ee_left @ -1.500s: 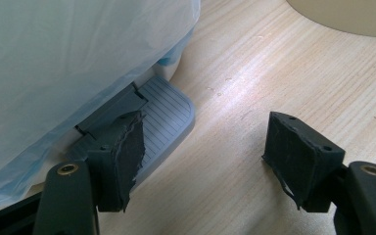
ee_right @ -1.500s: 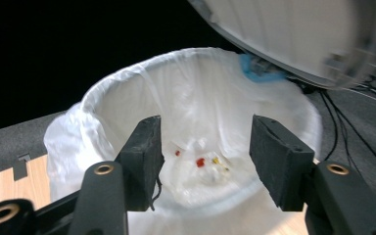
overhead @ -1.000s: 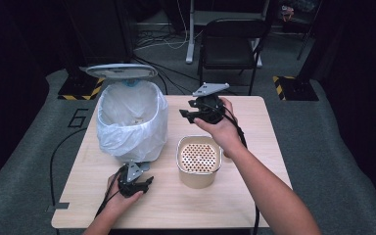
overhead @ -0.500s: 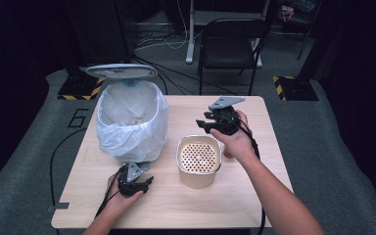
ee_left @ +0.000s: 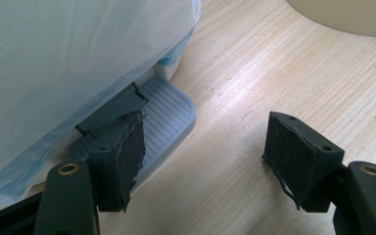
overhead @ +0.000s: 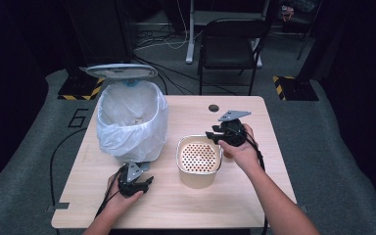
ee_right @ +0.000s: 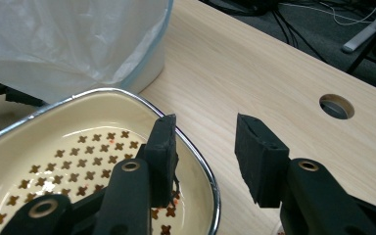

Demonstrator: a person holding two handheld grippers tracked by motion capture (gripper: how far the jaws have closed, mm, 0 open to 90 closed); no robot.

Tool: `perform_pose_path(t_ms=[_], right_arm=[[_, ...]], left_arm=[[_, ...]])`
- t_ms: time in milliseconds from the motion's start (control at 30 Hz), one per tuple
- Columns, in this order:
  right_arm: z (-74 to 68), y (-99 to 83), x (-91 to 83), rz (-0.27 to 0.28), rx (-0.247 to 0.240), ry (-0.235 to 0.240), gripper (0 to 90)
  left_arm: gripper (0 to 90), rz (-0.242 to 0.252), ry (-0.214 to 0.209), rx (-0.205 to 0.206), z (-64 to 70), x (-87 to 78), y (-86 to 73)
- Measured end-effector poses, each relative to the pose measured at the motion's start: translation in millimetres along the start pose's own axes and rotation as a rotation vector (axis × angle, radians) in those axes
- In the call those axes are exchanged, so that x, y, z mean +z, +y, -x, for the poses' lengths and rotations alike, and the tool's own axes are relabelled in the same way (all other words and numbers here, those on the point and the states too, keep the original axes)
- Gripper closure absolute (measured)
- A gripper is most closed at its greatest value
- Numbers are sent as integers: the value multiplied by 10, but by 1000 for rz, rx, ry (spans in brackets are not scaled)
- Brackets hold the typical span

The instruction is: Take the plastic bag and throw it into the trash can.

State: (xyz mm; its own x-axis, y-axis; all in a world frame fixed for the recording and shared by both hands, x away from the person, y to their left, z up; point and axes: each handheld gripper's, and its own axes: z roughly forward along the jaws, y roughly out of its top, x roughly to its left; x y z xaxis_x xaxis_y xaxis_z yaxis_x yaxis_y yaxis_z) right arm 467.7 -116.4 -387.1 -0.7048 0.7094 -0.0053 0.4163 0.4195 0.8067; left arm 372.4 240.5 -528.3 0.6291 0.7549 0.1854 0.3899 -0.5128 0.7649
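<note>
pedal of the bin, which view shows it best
The left gripper view: the grey ribbed pedal lies close under the bagged bin, beside one pad of the open left gripper. The high view has that gripper over it. The right gripper view shows the bin's bag.

I'm holding my right gripper [ee_right: 203, 156] over the cream basket's [ee_right: 78, 161] metal rim [ee_right: 196, 161], jaws standing apart with a gap between the pads. One jaw is sitting just inside that rim, above the perforated floor with cross-shaped holes; the other is hanging outside it, over the wooden table [ee_right: 254, 73]. Beyond the rim, the white bin liner [ee_right: 73, 39] is draping near it. The table's round hole [ee_right: 336, 106] is lying well apart from the rim.
</note>
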Motion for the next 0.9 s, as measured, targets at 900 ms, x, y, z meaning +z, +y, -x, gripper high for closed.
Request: perform_pose_path(t_ms=[900], right_arm=[[76, -270, 117, -48, 3, 43, 749]], left_arm=[[312, 0, 0, 0, 0, 0, 0]])
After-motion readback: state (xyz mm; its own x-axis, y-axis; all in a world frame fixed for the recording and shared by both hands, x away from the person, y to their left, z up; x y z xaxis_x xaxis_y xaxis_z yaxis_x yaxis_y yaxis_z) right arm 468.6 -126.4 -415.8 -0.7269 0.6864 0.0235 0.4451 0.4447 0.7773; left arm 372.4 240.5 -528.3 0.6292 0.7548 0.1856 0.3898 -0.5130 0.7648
